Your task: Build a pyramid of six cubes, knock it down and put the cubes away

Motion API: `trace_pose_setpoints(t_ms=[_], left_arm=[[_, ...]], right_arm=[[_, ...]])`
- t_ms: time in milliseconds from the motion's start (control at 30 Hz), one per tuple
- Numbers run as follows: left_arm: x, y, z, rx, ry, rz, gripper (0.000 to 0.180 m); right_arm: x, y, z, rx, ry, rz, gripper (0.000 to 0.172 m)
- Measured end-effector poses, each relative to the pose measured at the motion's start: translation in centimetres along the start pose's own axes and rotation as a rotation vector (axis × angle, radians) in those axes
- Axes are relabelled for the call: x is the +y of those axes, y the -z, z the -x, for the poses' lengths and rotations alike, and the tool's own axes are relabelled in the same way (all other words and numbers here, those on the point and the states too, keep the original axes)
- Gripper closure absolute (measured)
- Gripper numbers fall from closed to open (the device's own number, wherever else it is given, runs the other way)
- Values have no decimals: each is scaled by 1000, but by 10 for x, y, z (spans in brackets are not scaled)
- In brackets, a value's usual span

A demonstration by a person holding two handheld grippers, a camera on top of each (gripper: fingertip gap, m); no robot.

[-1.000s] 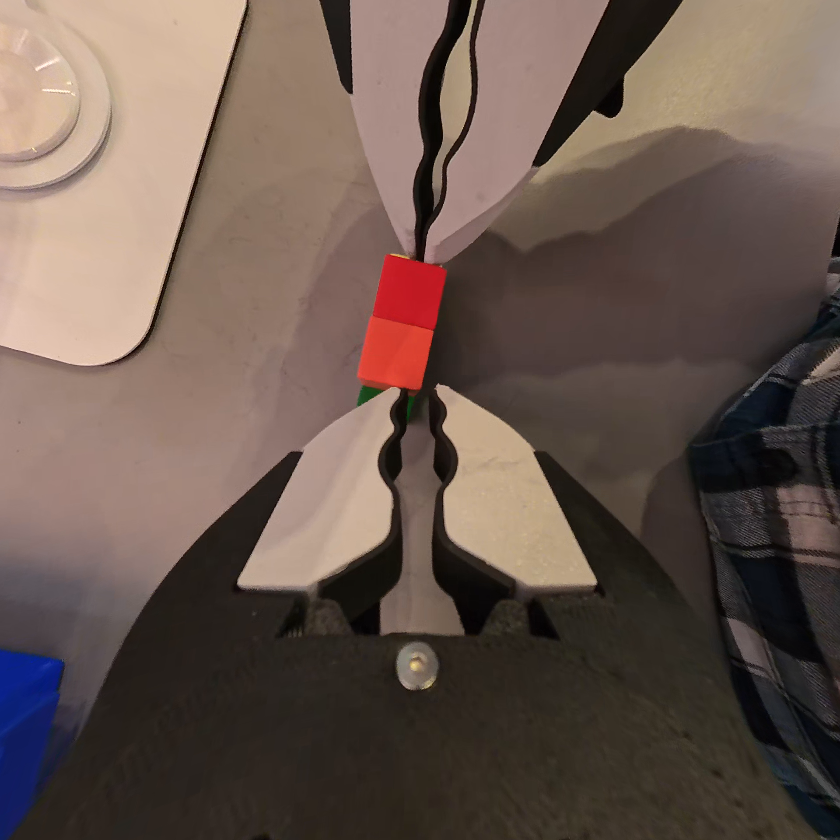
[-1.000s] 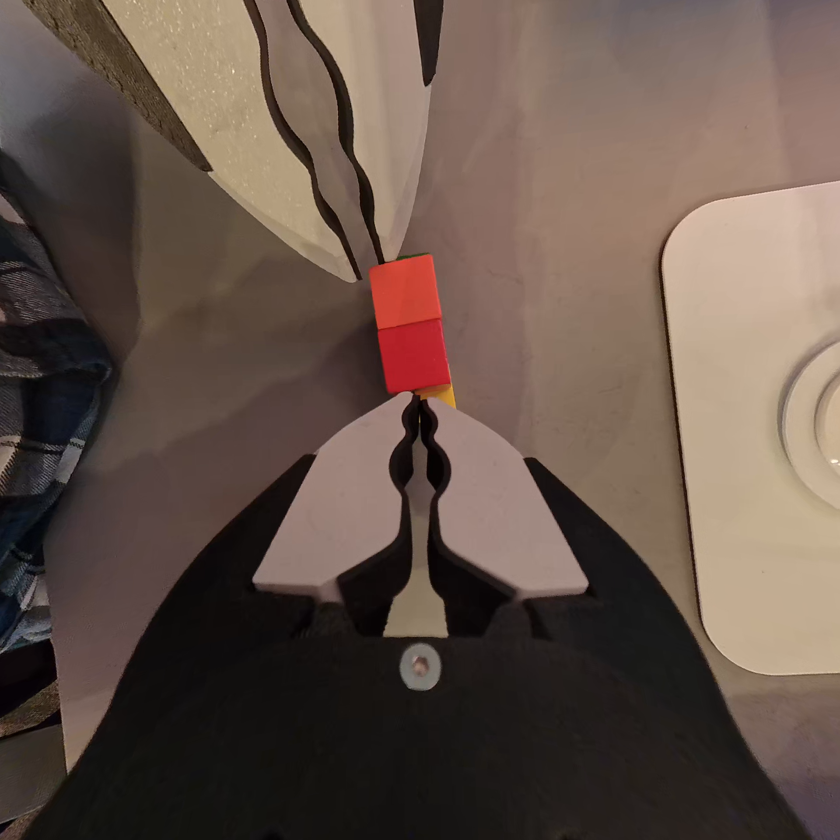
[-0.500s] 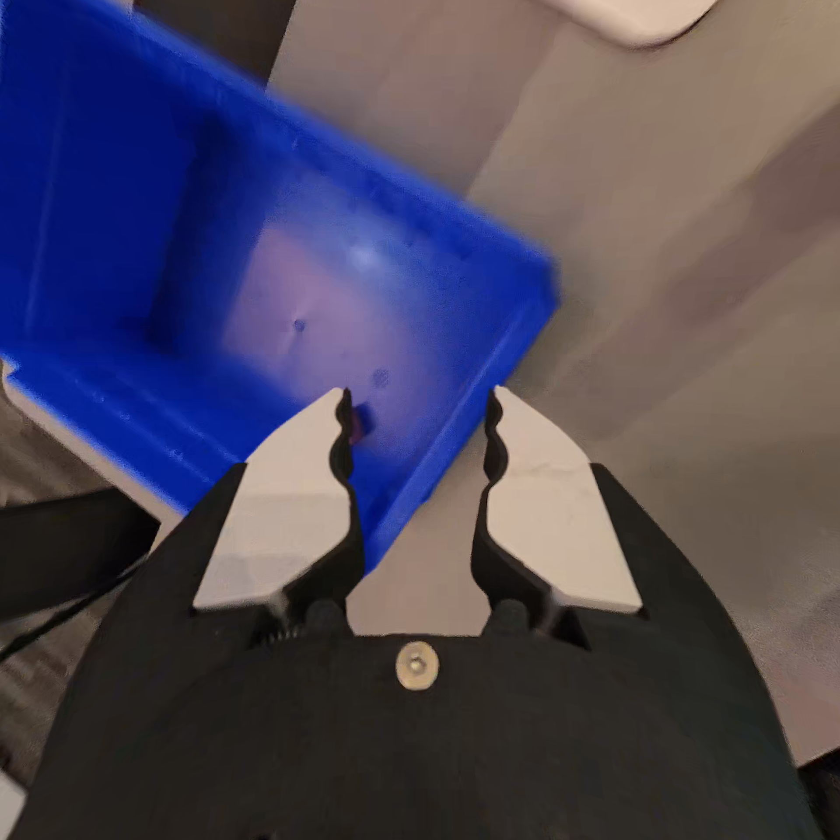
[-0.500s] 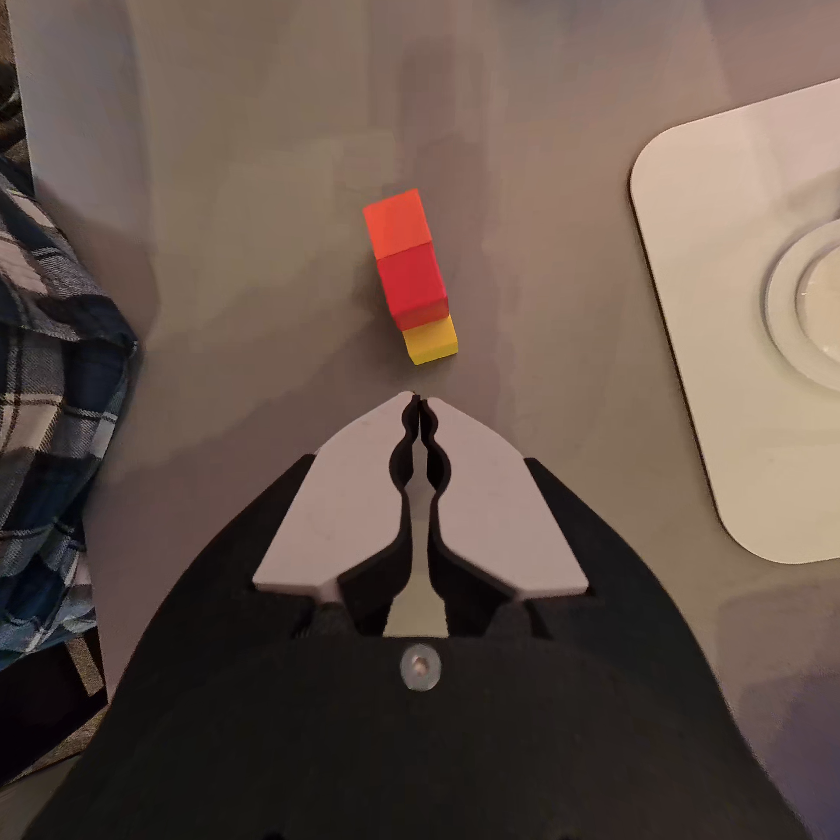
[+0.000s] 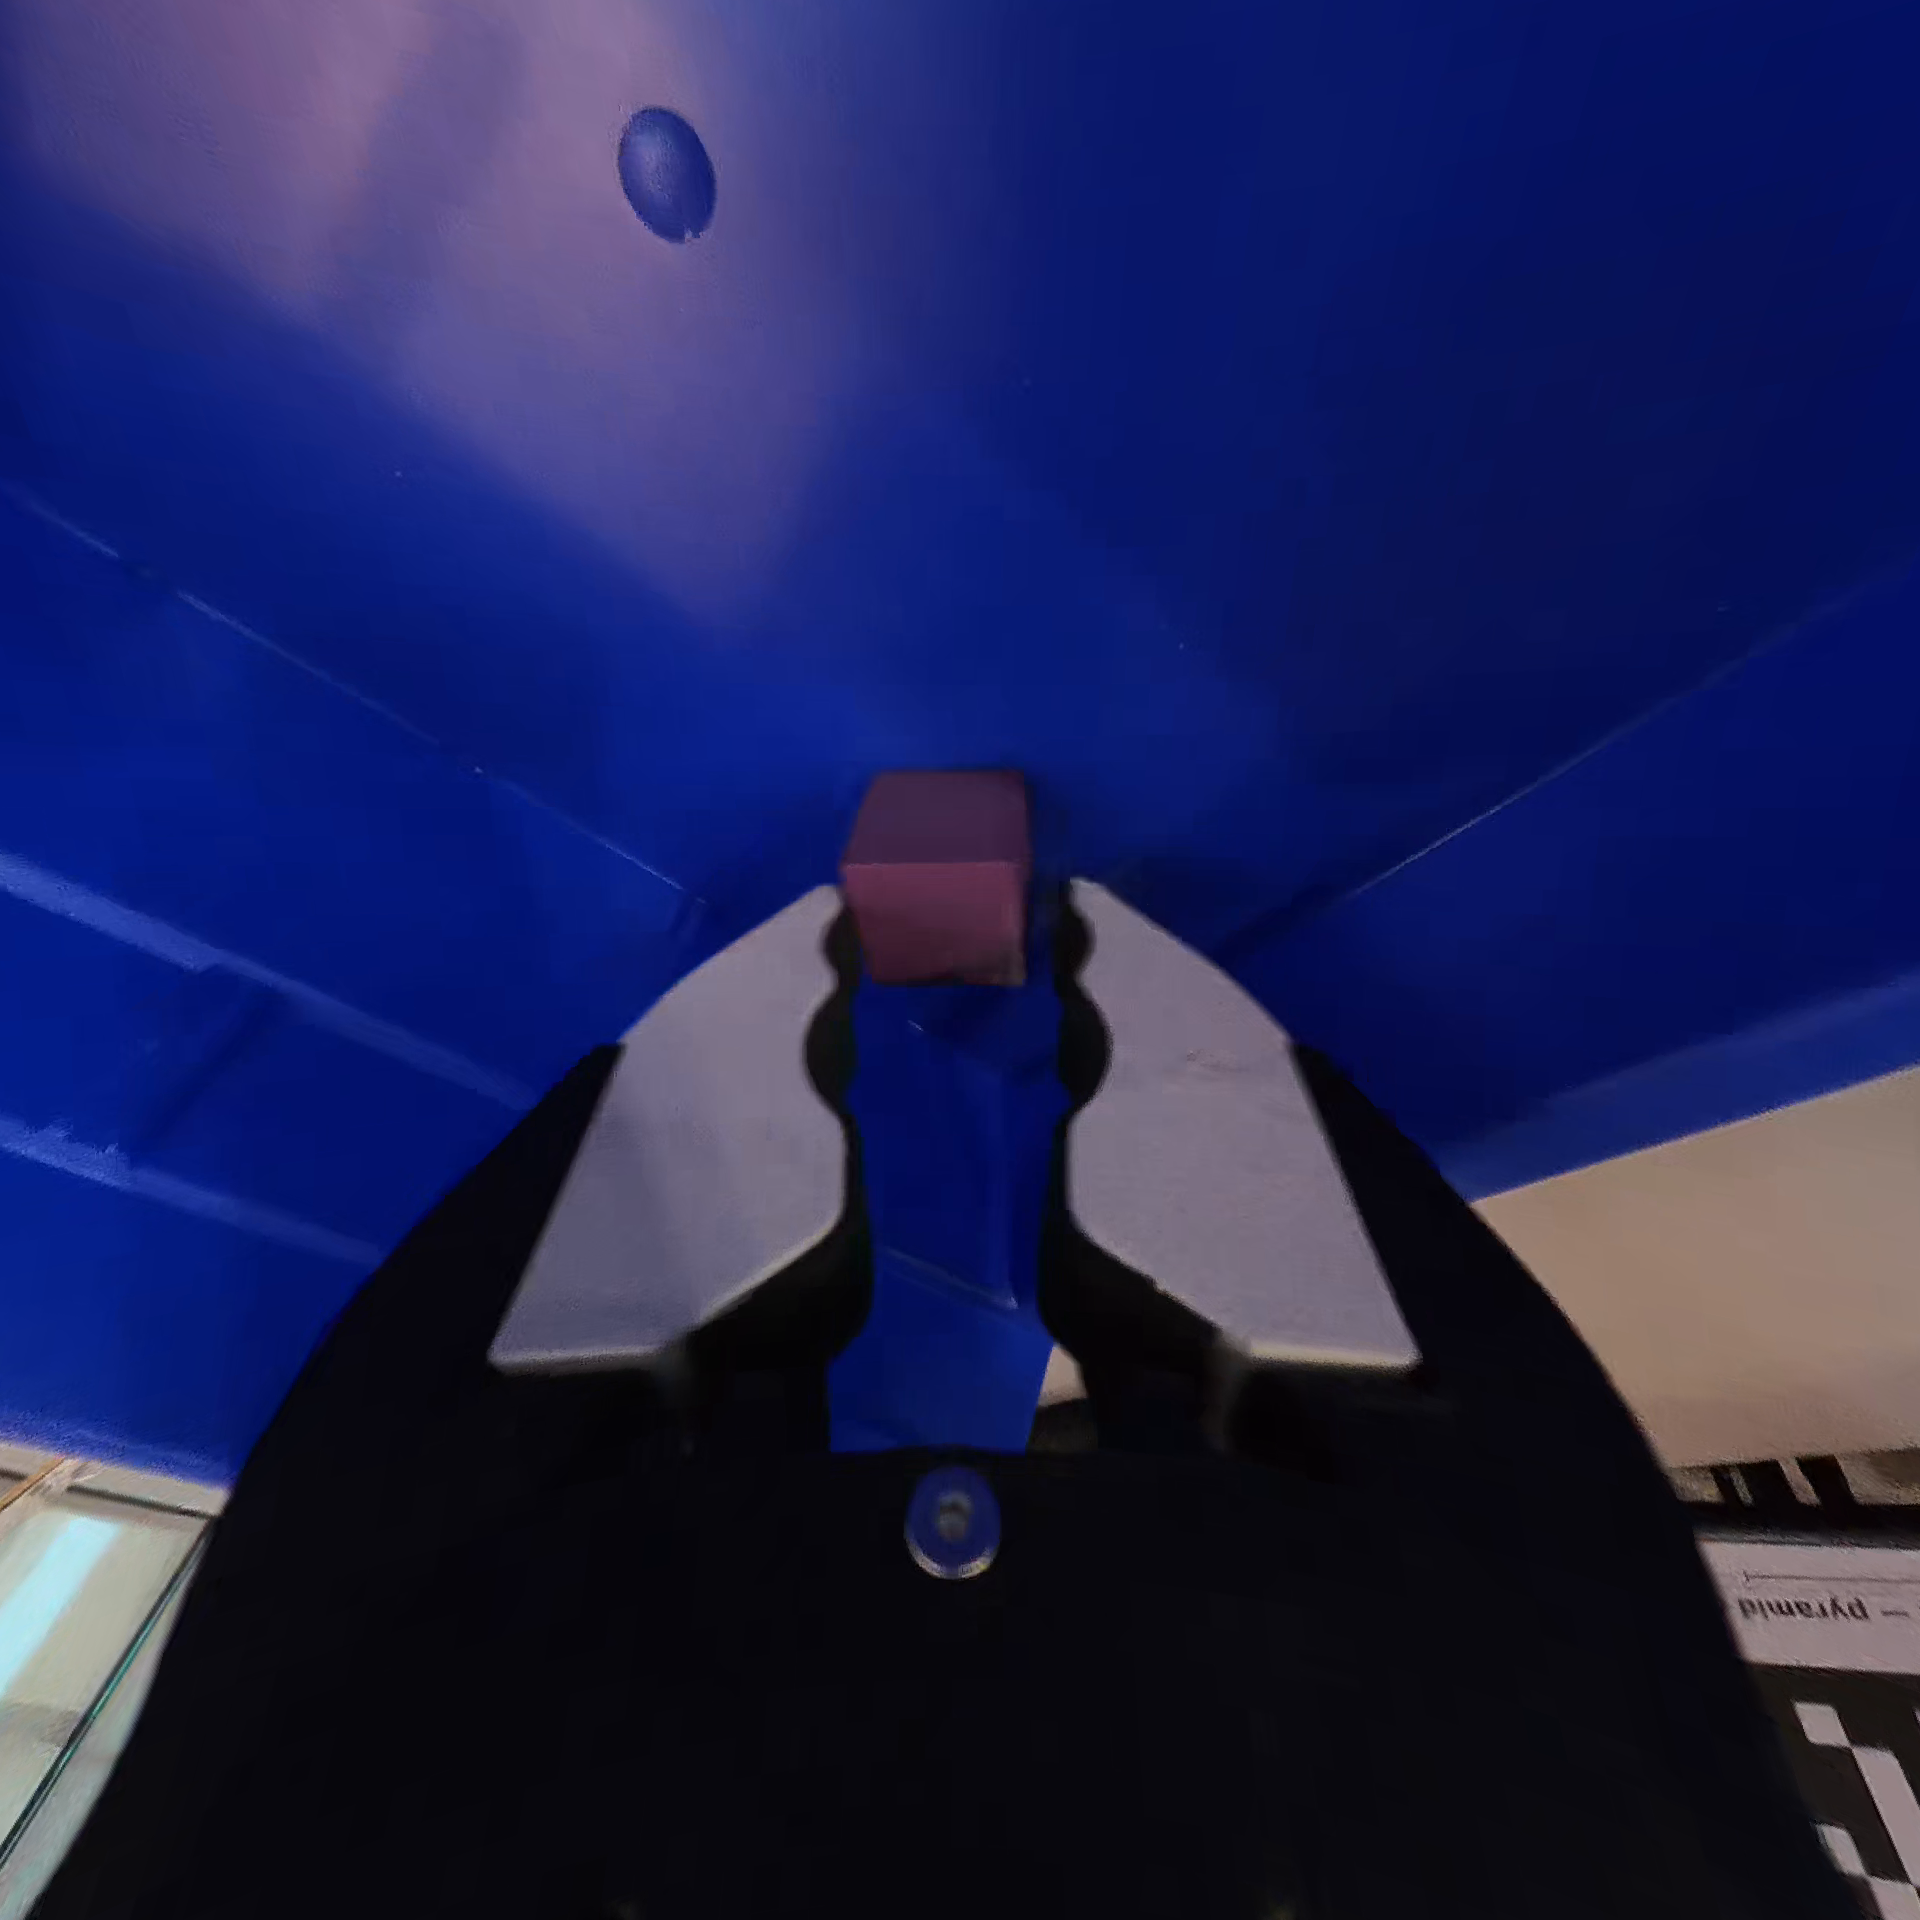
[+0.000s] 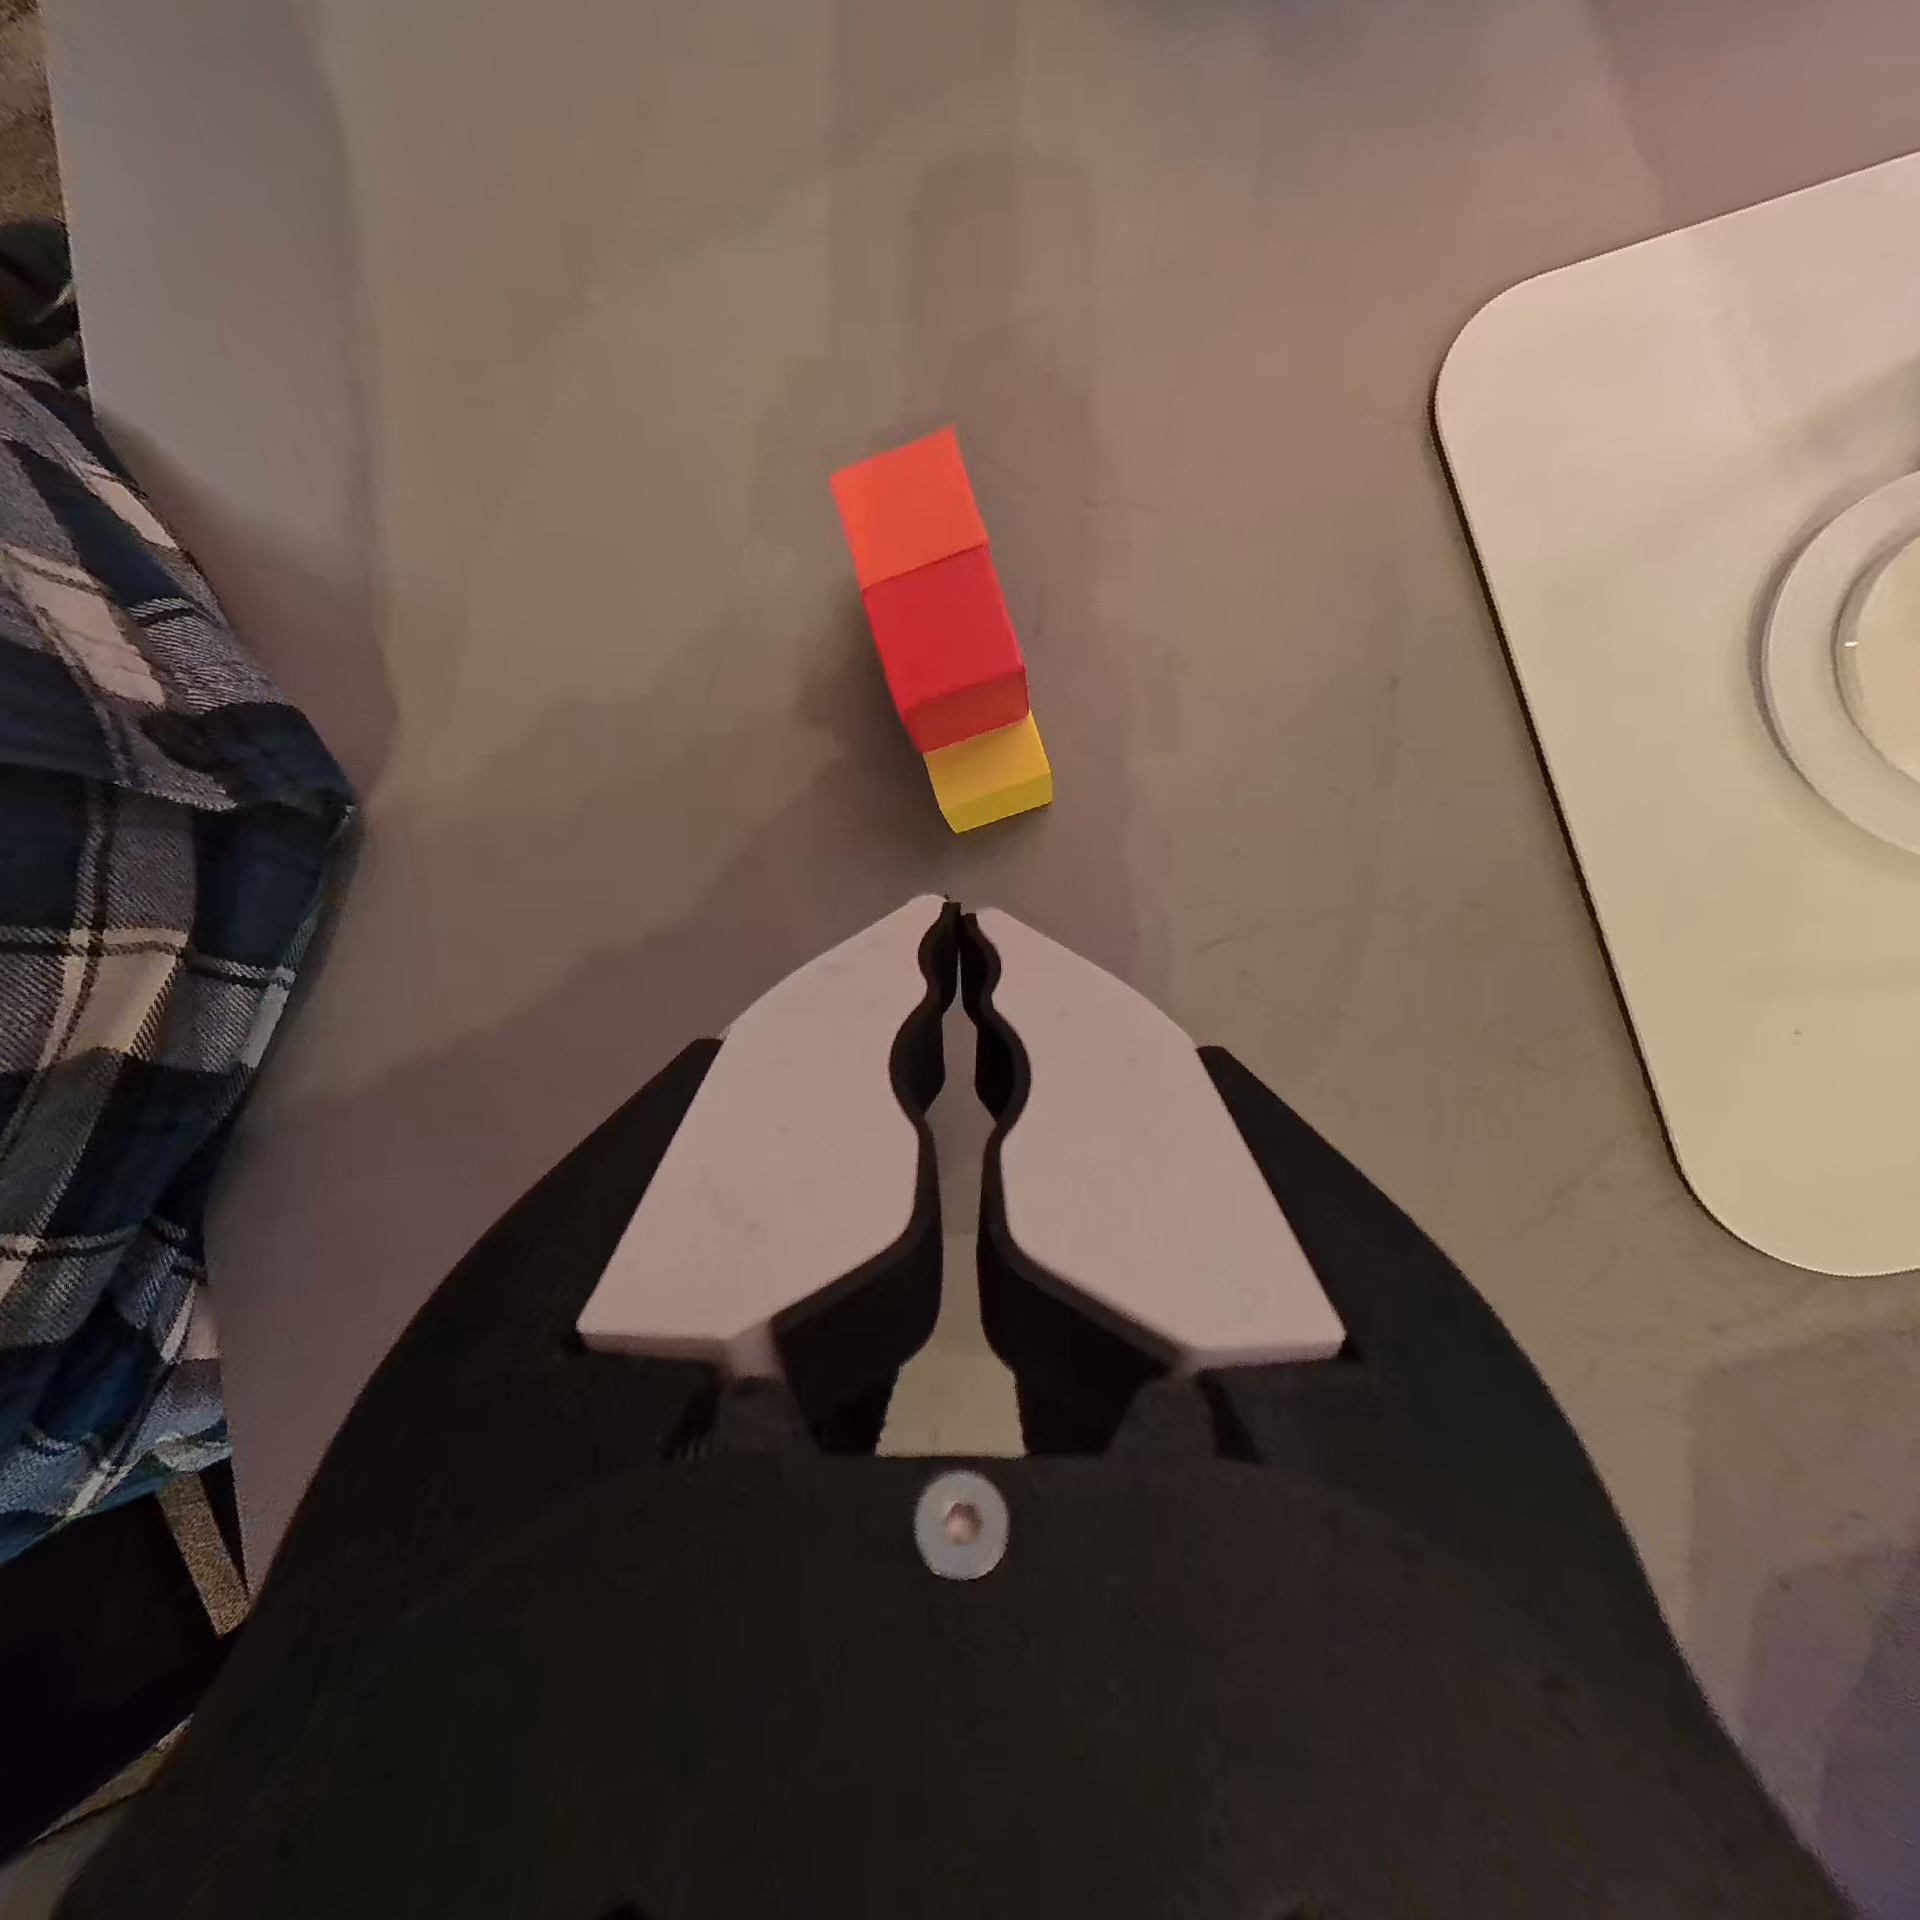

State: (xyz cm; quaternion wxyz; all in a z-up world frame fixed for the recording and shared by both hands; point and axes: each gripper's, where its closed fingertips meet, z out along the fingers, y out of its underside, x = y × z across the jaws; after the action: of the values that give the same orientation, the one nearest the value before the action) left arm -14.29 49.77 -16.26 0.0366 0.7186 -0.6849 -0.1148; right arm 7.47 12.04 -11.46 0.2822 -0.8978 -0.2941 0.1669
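1. Your left gripper (image 5: 951,914) reaches into the blue bin (image 5: 1351,416), whose walls and floor fill nearly the whole left wrist view.
2. Its jaws stand partly open, with a dark reddish cube (image 5: 940,883) at the fingertips. The cube sits close against the left fingertip (image 5: 800,935), while a sliver of blue shows between it and the right fingertip (image 5: 1101,935). The view is blurred, so whether the left pad presses on the cube cannot be told.
3. Beyond the cube lies the bin's floor, with a round dimple (image 5: 666,174) farther off.
4. Your right gripper (image 6: 954,914) hovers over the grey table (image 6: 520,416) with its fingertips closed together on nothing.
5. Just ahead of those tips, apart from them, lies a yellow cube (image 6: 992,784). A red cube (image 6: 945,644) touches it on the far side, and an orange cube (image 6: 904,509) touches that one, the three forming a short line running away from you.
6. A white board (image 6: 1662,623) lies well to the right, and plaid cloth (image 6: 125,831) at the left edge.
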Motion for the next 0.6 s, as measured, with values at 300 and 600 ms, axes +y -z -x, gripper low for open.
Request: trace_pose_setpoints(t_ms=[300,600], left_arm=[[-13,35,-15,-29,28,-211,152],[-72,167,-192,157,-283,-871,153]], right_arm=[[-19,10,-5,12,22,-72,170],[-96,33,13,-52,97,-297,154]])
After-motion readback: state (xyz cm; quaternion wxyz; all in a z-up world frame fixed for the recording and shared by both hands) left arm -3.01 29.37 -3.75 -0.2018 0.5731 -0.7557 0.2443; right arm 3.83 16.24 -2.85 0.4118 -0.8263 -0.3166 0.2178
